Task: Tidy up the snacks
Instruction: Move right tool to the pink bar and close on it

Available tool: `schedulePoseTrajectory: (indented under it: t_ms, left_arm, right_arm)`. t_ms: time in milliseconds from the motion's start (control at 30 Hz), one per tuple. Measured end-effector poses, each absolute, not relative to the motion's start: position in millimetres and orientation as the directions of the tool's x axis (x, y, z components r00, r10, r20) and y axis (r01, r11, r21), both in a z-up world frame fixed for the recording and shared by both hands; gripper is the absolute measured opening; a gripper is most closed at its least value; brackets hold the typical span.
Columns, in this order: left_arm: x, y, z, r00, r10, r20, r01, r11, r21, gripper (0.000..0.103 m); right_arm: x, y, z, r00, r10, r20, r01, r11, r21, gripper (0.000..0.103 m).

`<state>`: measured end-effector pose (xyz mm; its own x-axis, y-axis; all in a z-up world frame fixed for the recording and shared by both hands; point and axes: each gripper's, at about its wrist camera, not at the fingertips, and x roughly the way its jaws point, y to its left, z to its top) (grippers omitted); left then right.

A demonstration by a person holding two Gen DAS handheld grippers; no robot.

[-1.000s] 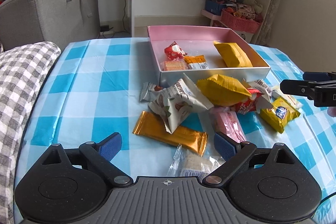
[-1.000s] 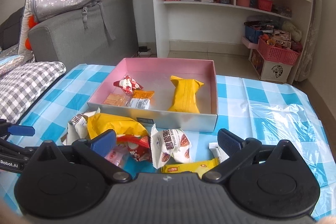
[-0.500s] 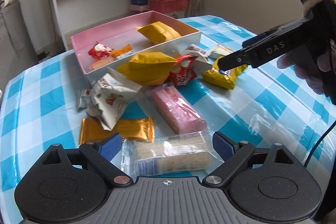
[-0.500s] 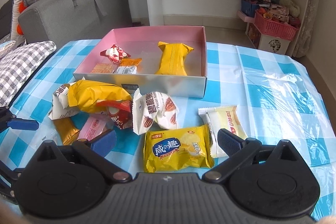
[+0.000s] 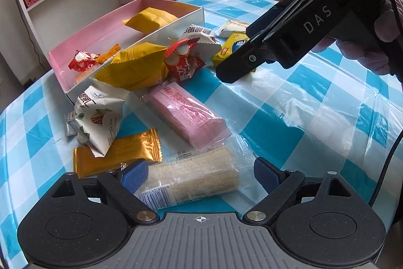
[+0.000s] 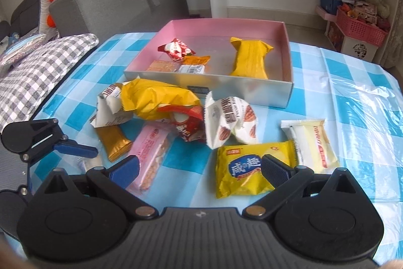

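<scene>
- The left gripper (image 5: 200, 174) has its jaws spread wide on either side of the clear-wrapped rice cracker bar (image 5: 194, 179); the blue pads do not press it. The loose film could crumple or slide out of a pinch, since the wrapper is wider than the bar inside.
- The near end of that bar runs under the gripper body, so its full length is hidden.
- The gold wafer packet (image 5: 115, 155) lies just beside the left pad; closing askew could catch its edge too.
- The pink wafer pack (image 5: 185, 115) touches the bar's wrapper and may be dragged along.
- The right gripper (image 6: 200, 169) hangs with jaws apart above the yellow cracker pack (image 6: 252, 168), holding nothing. It crosses the left camera's view, so the 2 tools could collide over the pile.
- The heap of packets overlaps; how many lie beneath the big yellow bag (image 6: 156, 98) I cannot tell.
- The pink box (image 6: 286, 27) sits behind the pile, holding a few snacks; its front wall hides part of its floor.
</scene>
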<state>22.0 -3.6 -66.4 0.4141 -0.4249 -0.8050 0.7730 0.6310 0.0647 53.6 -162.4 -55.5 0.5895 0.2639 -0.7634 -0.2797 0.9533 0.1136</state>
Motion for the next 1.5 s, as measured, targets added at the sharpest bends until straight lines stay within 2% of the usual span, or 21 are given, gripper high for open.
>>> schedulePoseTrajectory:
  t_ms: [167, 233, 267, 367, 533, 600, 833, 967, 1100, 1367, 1500]
  left_arm:
    - [21, 8, -68, 0.428, -0.37, -0.825, 0.739, 0.669, 0.083, 0.09]
    - [21, 14, -70, 0.431, -0.345, -0.834, 0.721, 0.687, 0.089, 0.088]
    - [22, 17, -72, 0.43, -0.32, -0.844, 0.709, 0.699, 0.096, 0.083]
    - [27, 30, -72, 0.422, -0.302, -0.855, 0.665, 0.744, 0.066, 0.083]
    - [35, 49, -68, 0.396, -0.312, -0.864, 0.595, 0.803, -0.017, 0.081]
    - [35, 53, -66, 0.373, -0.339, -0.864, 0.581, 0.811, -0.067, 0.081]
    - [38, 60, -64, 0.319, -0.388, -0.865, 0.54, 0.824, -0.17, 0.082]
    - [39, 63, -64, 0.318, -0.384, -0.867, 0.53, 0.83, -0.174, 0.083]
    - [39, 65, -62, 0.314, -0.392, -0.865, 0.525, 0.831, -0.186, 0.083]
    - [38, 48, -55, 0.297, -0.422, -0.857, 0.494, 0.836, -0.24, 0.083]
    - [38, 32, -58, 0.312, -0.388, -0.868, 0.444, 0.867, -0.228, 0.083]
  right_arm:
    - [55, -145, -59, 0.553, 0.296, -0.779, -0.303, 0.942, 0.143, 0.102]
    - [55, -139, -60, 0.537, 0.313, -0.783, -0.31, 0.937, 0.162, 0.1]
    - [55, -136, -60, 0.531, 0.319, -0.785, -0.314, 0.935, 0.168, 0.099]
    - [58, -128, -63, 0.516, 0.329, -0.791, -0.318, 0.931, 0.18, 0.095]
    - [68, -122, -71, 0.509, 0.308, -0.804, -0.284, 0.941, 0.182, 0.073]
    - [72, -121, -77, 0.506, 0.285, -0.814, -0.264, 0.95, 0.169, 0.069]
    - [62, -102, -86, 0.456, 0.269, -0.849, -0.367, 0.925, 0.096, 0.071]
    - [49, -84, -89, 0.438, 0.211, -0.874, -0.465, 0.885, -0.019, 0.075]
    - [50, -89, -85, 0.382, 0.252, -0.889, -0.478, 0.877, 0.043, 0.076]
    - [73, -114, -75, 0.421, 0.314, -0.851, -0.315, 0.93, 0.188, 0.074]
    - [81, -105, -82, 0.428, 0.295, -0.854, -0.293, 0.939, 0.178, 0.064]
